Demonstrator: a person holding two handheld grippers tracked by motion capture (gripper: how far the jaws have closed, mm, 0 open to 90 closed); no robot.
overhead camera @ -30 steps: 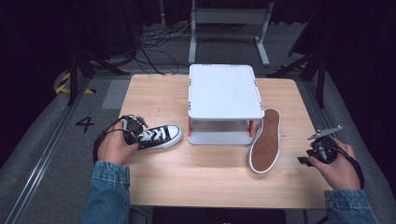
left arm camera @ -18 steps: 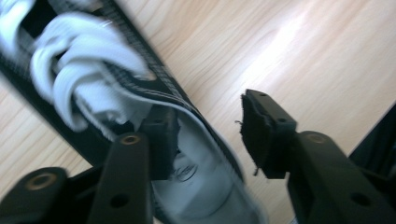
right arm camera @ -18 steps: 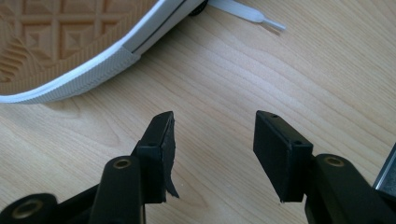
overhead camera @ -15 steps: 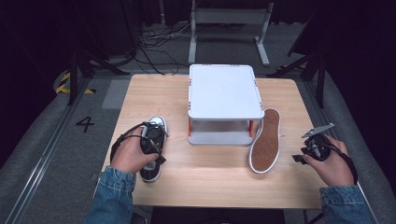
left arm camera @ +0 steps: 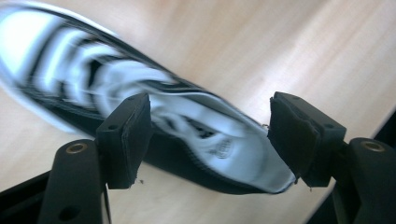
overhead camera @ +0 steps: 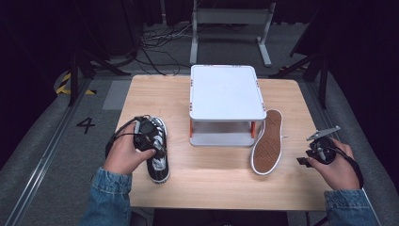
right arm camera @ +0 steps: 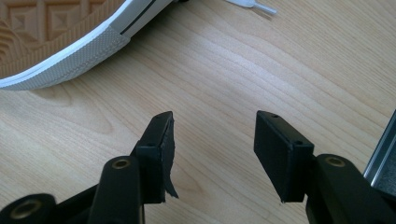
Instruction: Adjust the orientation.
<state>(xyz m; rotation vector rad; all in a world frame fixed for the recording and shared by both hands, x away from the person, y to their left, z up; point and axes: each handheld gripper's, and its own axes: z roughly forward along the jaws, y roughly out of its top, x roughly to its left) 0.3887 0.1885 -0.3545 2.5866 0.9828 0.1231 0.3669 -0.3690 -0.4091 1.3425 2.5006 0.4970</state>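
A black-and-white sneaker [overhead camera: 159, 162] stands on its sole on the left of the wooden table [overhead camera: 211, 183], lying lengthwise toward the near edge. My left gripper [overhead camera: 151, 140] hovers just over it. Its jaws have just been opening, and they now stand apart on either side of the blurred sneaker [left arm camera: 196, 135] without pressing it. The left gripper [left arm camera: 208, 107] is open. A second sneaker [overhead camera: 267, 143] leans sole-out against a white two-tier stand [overhead camera: 226, 92]. My right gripper [overhead camera: 322, 151] stays at the table's right side. In its own view the right gripper [right arm camera: 214, 119] is open over bare wood, near the tan sole [right arm camera: 51, 32].
The white stand occupies the table's centre back, with a lower shelf [overhead camera: 221, 139] underneath. A loose lace end [right arm camera: 252, 7] lies on the wood beside the second sneaker. The table's right edge runs close to my right hand. Dark floor, cables and a metal frame [overhead camera: 230, 19] lie beyond.
The left sneaker turned from crosswise to lengthwise and shifted right. My left gripper came off it, its jaws spreading, and the hand lifted a little. The right hand kept still.
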